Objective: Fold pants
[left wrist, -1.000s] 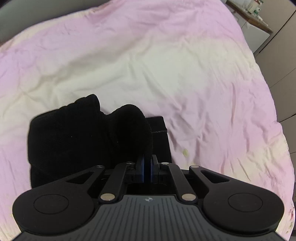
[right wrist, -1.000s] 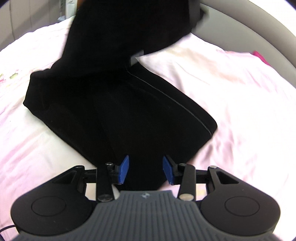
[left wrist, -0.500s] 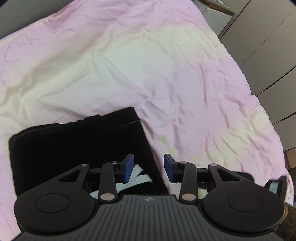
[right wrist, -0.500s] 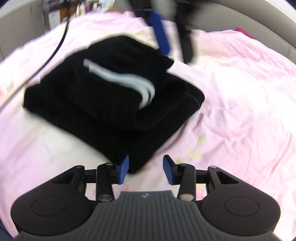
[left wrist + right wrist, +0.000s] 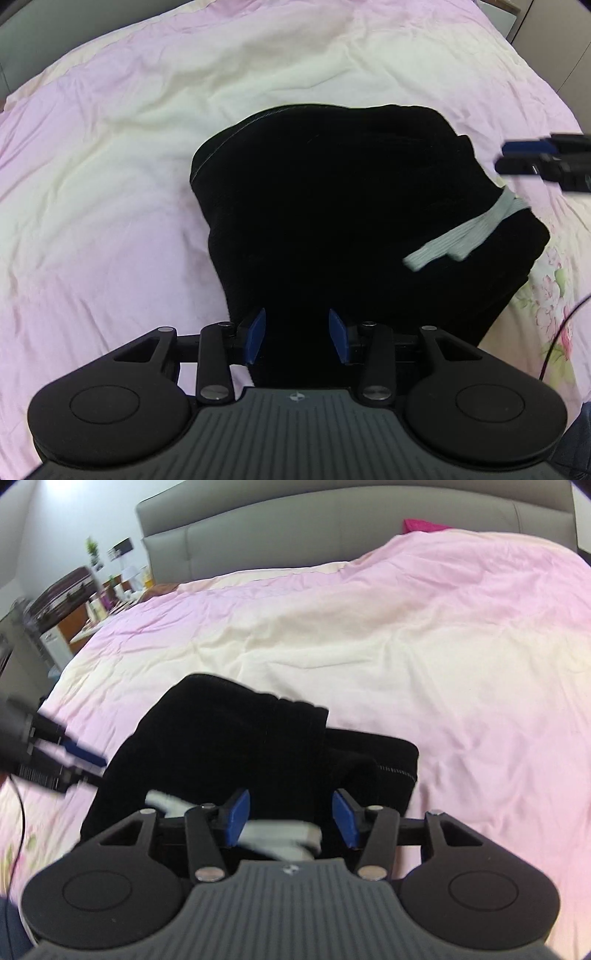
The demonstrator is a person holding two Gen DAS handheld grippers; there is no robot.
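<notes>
Left claw (image 5: 295, 334): nearest the left wrist view; blue pads apart and opening, black cloth showing in the gap below them, the pads pressing on nothing.
Right claw (image 5: 291, 818): nearest the right wrist view; blue pads apart and opening, a pale drawstring (image 5: 280, 836) and black cloth seen between and beneath them, nothing gripped.
Pants (image 5: 354, 221): black, folded into a compact bundle lying on the bed just beyond both claws; a stitched hem (image 5: 395, 771) shows at the right edge in the right wrist view.
Drawstring, left wrist view (image 5: 465, 232): pale band lying across the bundle's right side.
Bed cover (image 5: 110, 192): pink and cream, wrinkled, beneath and all around the pants.
Headboard (image 5: 332, 528): grey, padded, at the far end of the bed.
Bedside clutter (image 5: 92, 590): small items, blurred, far left of the headboard.
</notes>
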